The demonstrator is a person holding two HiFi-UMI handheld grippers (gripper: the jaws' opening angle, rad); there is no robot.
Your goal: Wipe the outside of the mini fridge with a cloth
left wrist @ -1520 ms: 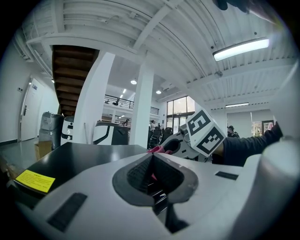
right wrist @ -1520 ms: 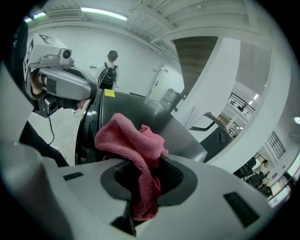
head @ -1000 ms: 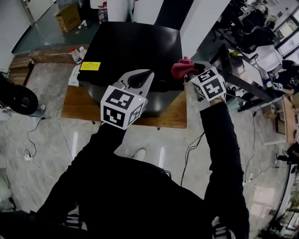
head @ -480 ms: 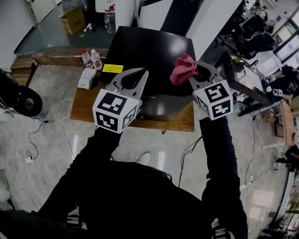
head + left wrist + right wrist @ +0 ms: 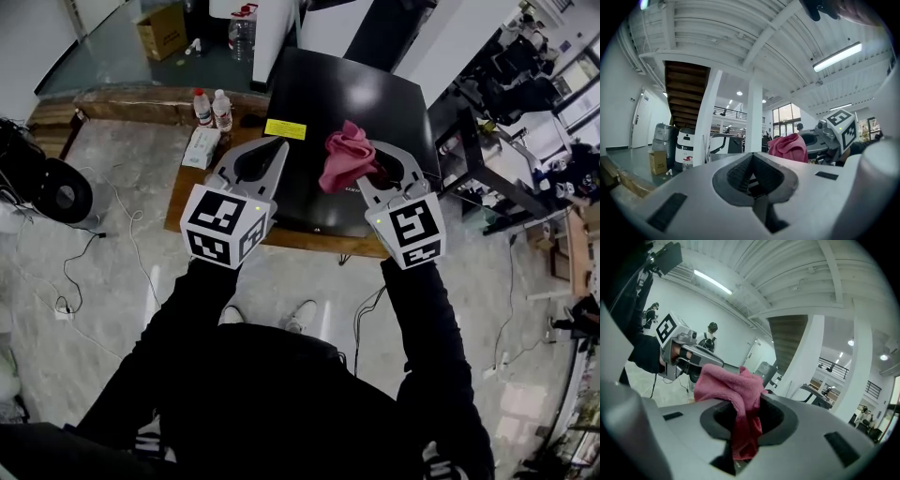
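The right gripper (image 5: 377, 166) is pinching a crumpled pink terry cloth (image 5: 343, 157), which is burying its jaw tips. The left gripper (image 5: 277, 146) is hovering with its jaws pressed together, empty. Both are hanging above the glossy black mini fridge (image 5: 356, 94) (only its top is showing).

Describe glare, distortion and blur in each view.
Head view: soft glare on top of the glossy fridge, otherwise even light. Left gripper view: strong fisheye bending, black corners, a bright ceiling lamp. Right gripper view: same bending; the cloth stays fairly sharp.
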